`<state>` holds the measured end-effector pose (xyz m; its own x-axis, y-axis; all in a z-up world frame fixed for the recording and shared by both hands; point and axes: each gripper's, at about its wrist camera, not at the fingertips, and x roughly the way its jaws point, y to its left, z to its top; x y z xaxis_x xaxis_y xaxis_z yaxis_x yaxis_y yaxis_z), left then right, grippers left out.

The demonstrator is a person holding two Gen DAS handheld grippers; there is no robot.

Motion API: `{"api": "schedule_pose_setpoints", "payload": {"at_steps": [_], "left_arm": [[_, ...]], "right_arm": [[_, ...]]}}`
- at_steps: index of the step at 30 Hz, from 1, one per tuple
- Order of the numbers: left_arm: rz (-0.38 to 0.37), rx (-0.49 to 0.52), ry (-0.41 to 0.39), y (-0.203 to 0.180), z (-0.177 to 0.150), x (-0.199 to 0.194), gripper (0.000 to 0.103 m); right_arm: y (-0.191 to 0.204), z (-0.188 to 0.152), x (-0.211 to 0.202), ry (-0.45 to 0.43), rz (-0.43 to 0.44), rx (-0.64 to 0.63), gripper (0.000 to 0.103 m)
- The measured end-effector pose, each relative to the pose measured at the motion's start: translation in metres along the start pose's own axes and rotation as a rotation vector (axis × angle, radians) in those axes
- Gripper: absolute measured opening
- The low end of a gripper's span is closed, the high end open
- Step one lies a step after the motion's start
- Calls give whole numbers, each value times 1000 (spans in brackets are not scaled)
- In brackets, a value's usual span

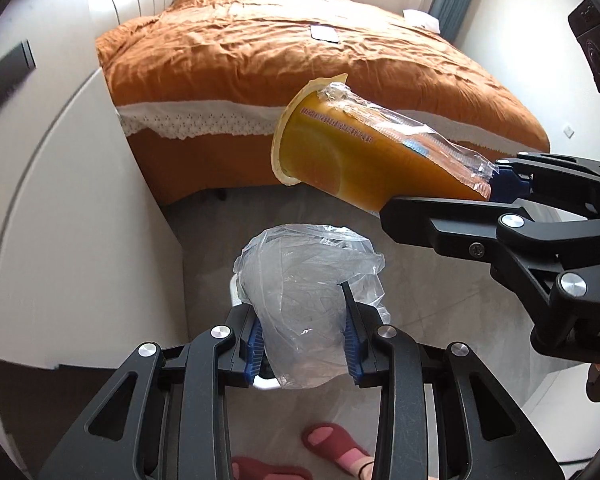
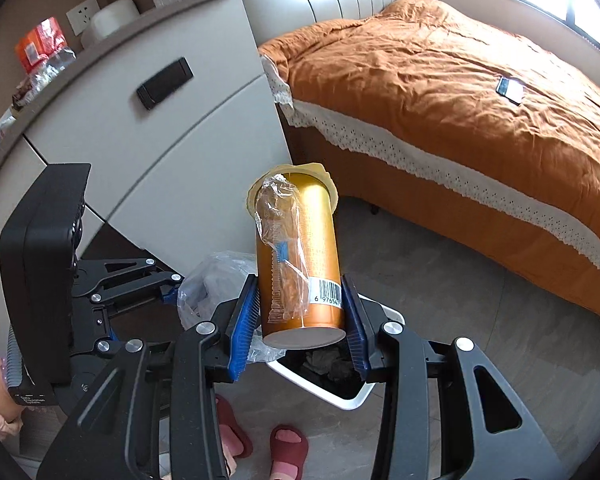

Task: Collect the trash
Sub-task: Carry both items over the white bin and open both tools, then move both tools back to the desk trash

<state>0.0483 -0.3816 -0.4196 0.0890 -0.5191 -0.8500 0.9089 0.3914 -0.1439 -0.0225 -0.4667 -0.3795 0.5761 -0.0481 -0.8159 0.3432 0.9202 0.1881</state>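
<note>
- The right gripper (image 2: 300,334) is clenched on an orange cup (image 2: 300,256), just above the white bin (image 2: 340,394).
- The left gripper (image 1: 305,354) grasps a clear plastic bag (image 1: 306,288) over the same bin (image 1: 265,384).
- The bin stands near the bed (image 2: 460,92).

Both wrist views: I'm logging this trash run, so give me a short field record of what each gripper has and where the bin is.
left gripper: shut on crumpled clear plastic bag
right gripper: shut on orange cup, near its base, clear wrapper stuck to its side
bin: white, on floor below both grippers, trash inside
nearby: bed, nightstand
</note>
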Motion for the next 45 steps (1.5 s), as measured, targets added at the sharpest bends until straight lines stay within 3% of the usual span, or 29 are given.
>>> {"api": "schedule_pose_setpoints", "payload": {"at_steps": [1, 2, 3, 4, 5, 8, 12, 21, 33, 45], "left_arm": [[-8, -1, 3, 1, -4, 13, 41], [-20, 1, 9, 5, -10, 24, 69], [-26, 6, 15, 9, -15, 40, 91], [-27, 12, 13, 8, -20, 54, 99], [-32, 14, 23, 10, -24, 63, 98], [-17, 9, 45, 15, -39, 91, 98], [-14, -16, 50, 17, -47, 97, 98], [2, -42, 25, 18, -34, 49, 98], [63, -156, -128, 15, 26, -97, 98], [261, -218, -309, 39, 51, -250, 98]], "right_arm": [[-5, -6, 16, 18, 6, -1, 42], [-8, -12, 31, 40, 2, -9, 43], [-12, -19, 44, 52, -7, -15, 63], [-16, -25, 56, 64, 1, -15, 100], [-21, -33, 66, 71, 8, -10, 96], [-31, -47, 85, 101, -11, 12, 99], [-35, -58, 93, 116, -30, 30, 99], [-16, -33, 60, 75, -12, 35, 99], [29, 42, -60, -89, 41, 4, 99], [105, 117, -147, -247, 168, -127, 99]]}}
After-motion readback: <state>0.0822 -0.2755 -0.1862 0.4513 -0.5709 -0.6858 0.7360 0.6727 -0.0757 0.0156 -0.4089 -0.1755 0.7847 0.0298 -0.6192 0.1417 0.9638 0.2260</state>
